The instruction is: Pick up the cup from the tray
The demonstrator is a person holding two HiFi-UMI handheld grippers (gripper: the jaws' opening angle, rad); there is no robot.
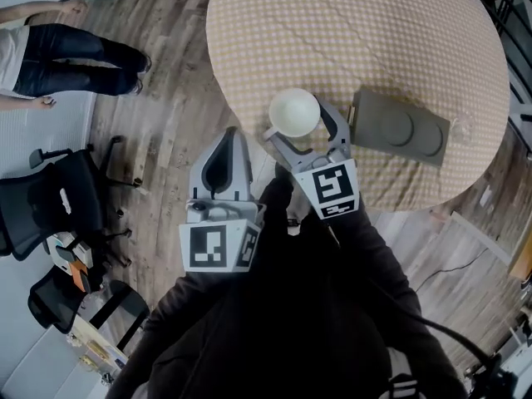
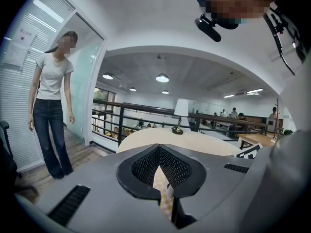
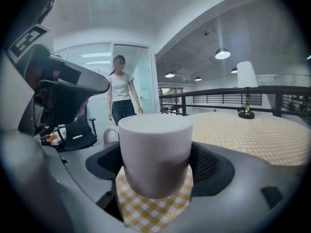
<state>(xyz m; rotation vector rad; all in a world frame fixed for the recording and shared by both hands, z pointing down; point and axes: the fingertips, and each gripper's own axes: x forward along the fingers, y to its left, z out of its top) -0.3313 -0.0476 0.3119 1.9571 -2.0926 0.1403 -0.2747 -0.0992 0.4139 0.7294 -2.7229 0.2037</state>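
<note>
Right tool (image 1: pixel 297 123): clamps white cup (image 1: pixel 294 112) by its sides, one jaw each side, pads pressed on the wall. Same in right gripper view: tool (image 3: pixel 155 166) around cup (image 3: pixel 155 149), upright, w/ handle (image 3: pixel 110 132) sticking out to the left. Sits off the tray (image 1: pixel 399 127), just beside its left end, over the table (image 1: pixel 349 32) near the edge closest to the wearer. Cannot tell whether base touches the checked cloth (image 3: pixel 146 205) or hangs just above it. Shows that cloth directly under the cup, btwn the jaws. Tray: grey-green, two round recesses, flat on the table, right of the cup and apart from both tools. Left tool (image 1: pixel 233 135): jaws drawn together to a thin slit, nothing btwn them, tip about level w/ the table rim, just left of the right tool. In left gripper view, tool (image 2: pixel 159 152) points across the table (image 2: pixel 194 142) toward a lamp (image 2: pixel 179 115) at the far side; same lamp (image 3: pixel 246 89) seen from right gripper view. Off the table: person (image 1: pixel 58 56) in white tee & jeans, standing on wood floor (image 1: pixel 166 81), well apart to the left; black office chairs (image 1: pixel 58 202) nearer the wearer.
</note>
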